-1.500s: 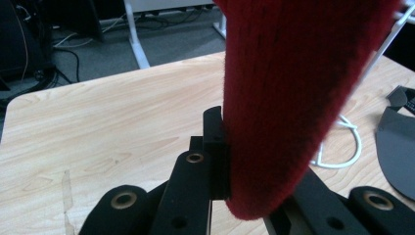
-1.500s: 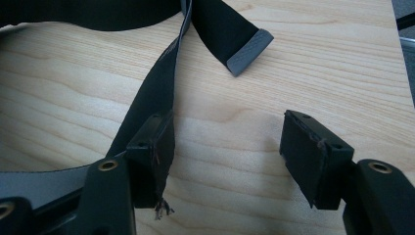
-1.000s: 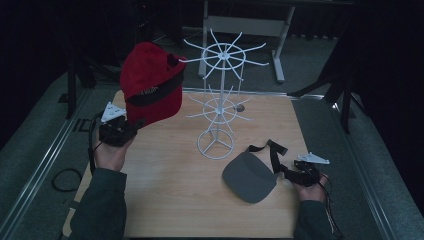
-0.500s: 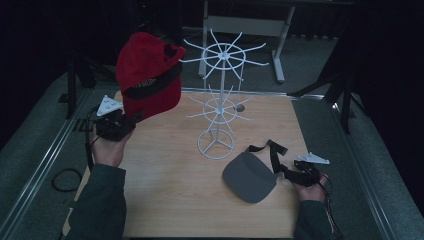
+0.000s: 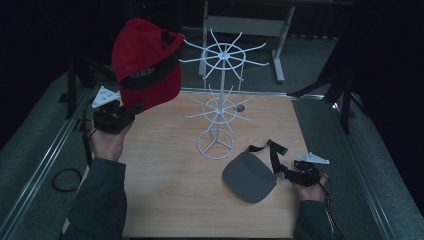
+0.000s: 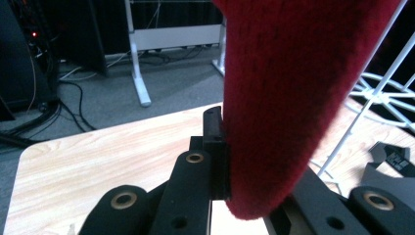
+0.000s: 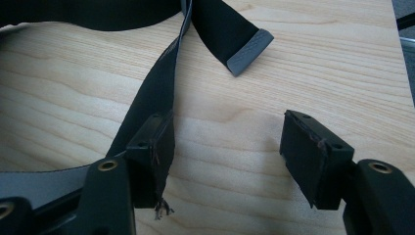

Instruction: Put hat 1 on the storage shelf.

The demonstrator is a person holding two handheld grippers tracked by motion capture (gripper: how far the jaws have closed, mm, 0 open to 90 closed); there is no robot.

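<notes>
A red cap (image 5: 145,62) is being held up at 10 o'clock over the table (image 5: 165,185), pinched at its lower edge by the left gripper (image 5: 116,118). White lettering on its dark band is too small to be read. A white rack (image 5: 220,95) is standing at centre. At 4 o'clock, the right gripper (image 5: 299,172) is resting with jaws spread beside a grey visor (image 5: 249,177), its left jaw touching the black strap (image 7: 151,93).

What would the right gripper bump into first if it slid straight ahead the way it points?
Probably the grey visor's black strap. It already lies along one jaw of the open right gripper, and its grey-tipped end crosses ahead on the wooden table.
</notes>
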